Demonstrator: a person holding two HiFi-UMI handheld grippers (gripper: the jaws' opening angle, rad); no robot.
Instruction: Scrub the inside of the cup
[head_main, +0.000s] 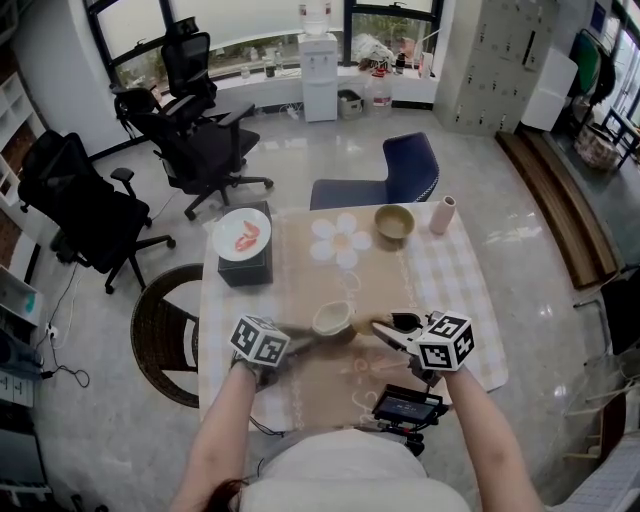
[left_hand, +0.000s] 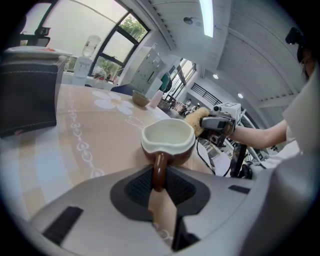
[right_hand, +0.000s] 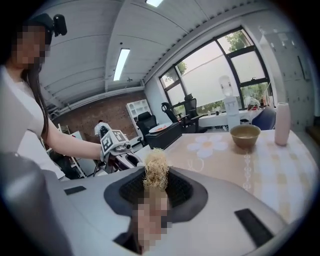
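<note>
A cup, brown outside and cream inside, stands on the beige tablecloth near the table's front. Its brown handle sits between the jaws of my left gripper, which is shut on it. The cup's inside looks empty. In the head view my left gripper reaches the cup from the left. My right gripper is shut on a tuft of pale yellow fibrous scrubber. This scrubber hangs just right of the cup's rim, outside the cup, with the right gripper behind it.
An olive bowl and a pink vase stand at the table's far right. A white plate of red food rests on a black box at the far left. A black device sits at the front edge, a blue chair beyond the table.
</note>
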